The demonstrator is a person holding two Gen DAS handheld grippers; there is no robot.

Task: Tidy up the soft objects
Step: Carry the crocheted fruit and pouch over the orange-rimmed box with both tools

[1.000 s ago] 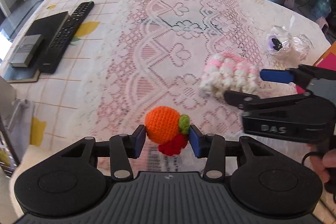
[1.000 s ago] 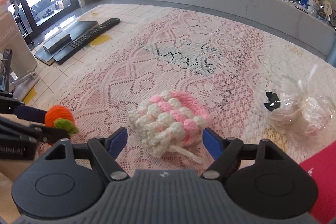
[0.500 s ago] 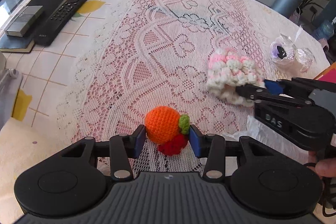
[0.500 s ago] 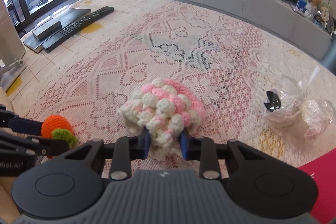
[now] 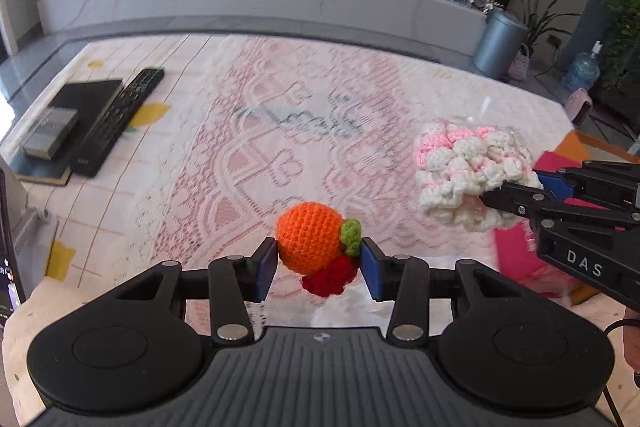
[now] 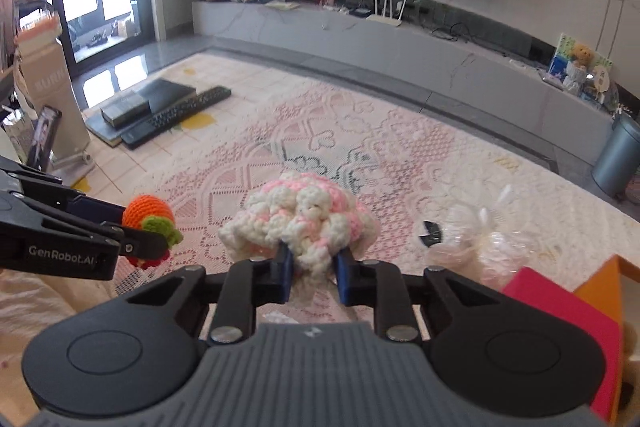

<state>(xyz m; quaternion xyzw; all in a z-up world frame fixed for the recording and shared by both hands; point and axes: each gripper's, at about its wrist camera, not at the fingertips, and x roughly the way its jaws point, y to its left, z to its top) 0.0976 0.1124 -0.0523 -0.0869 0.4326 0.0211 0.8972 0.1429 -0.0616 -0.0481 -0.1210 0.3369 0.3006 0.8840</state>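
Observation:
My left gripper is shut on an orange crochet fruit with a green leaf and a red part below, held above the lace tablecloth. It also shows at the left of the right wrist view. My right gripper is shut on a pink and white crochet pouch, lifted off the table. The pouch also shows at the right of the left wrist view.
A clear plastic bag with small items lies right of the pouch. A pink and orange box sits at the near right. A black remote, a dark book and a grey box lie far left.
My right gripper closed on the pink and white pouch and lifted it off the table. Both grippers rose and tilted up, so the far wall and TV now show.

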